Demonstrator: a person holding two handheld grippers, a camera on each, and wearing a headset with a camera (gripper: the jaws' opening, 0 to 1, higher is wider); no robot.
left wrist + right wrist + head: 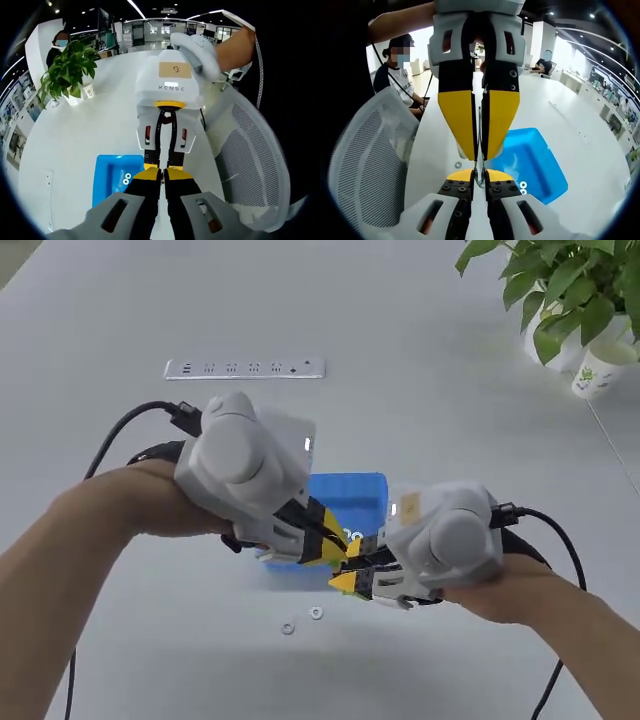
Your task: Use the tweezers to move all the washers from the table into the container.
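The left gripper and right gripper meet tip to tip over the blue container, both pinched narrow on the tweezers. Two washers lie just beside the container, others inside it

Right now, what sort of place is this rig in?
Probably an open-plan office or lab. A long white table carries a power strip and a potted plant, a mesh office chair stands beside it, and other people sit further back under rows of ceiling lights.
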